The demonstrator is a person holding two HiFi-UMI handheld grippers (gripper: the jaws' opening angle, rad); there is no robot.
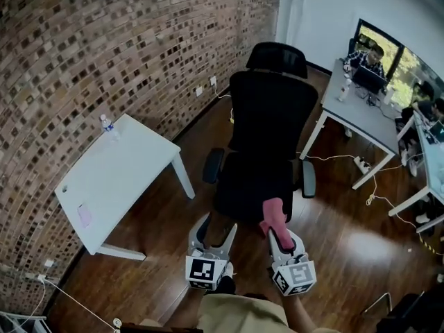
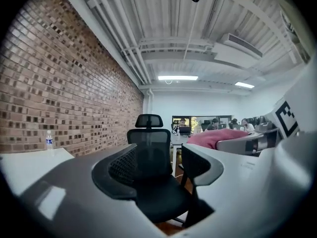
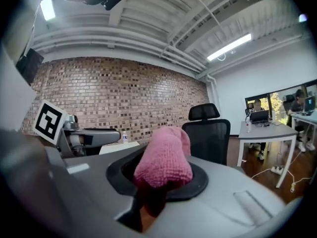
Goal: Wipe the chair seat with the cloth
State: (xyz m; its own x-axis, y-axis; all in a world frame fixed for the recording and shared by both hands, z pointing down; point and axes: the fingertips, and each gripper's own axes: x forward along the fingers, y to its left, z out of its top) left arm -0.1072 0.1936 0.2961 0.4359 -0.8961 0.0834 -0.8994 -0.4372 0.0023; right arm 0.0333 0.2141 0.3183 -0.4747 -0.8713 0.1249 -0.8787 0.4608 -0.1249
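A black office chair point(image 1: 267, 127) with a headrest stands in the middle of the wooden floor, its seat point(image 1: 251, 193) facing me. The same chair point(image 2: 148, 152) shows straight ahead in the left gripper view and behind the cloth as chair point(image 3: 210, 135) in the right gripper view. My right gripper point(image 1: 277, 236) is shut on a pink cloth point(image 1: 275, 217), which sticks out over the seat's front right edge. That cloth point(image 3: 166, 157) fills the jaws in its own view. My left gripper point(image 1: 216, 233) is open and holds nothing, at the seat's front left edge.
A white table point(image 1: 114, 175) with a water bottle point(image 1: 106, 124) stands left against the brick wall point(image 1: 83, 54). Grey desks point(image 1: 361, 116) with seated people are at the right, with cables and a power strip point(image 1: 362, 164) on the floor.
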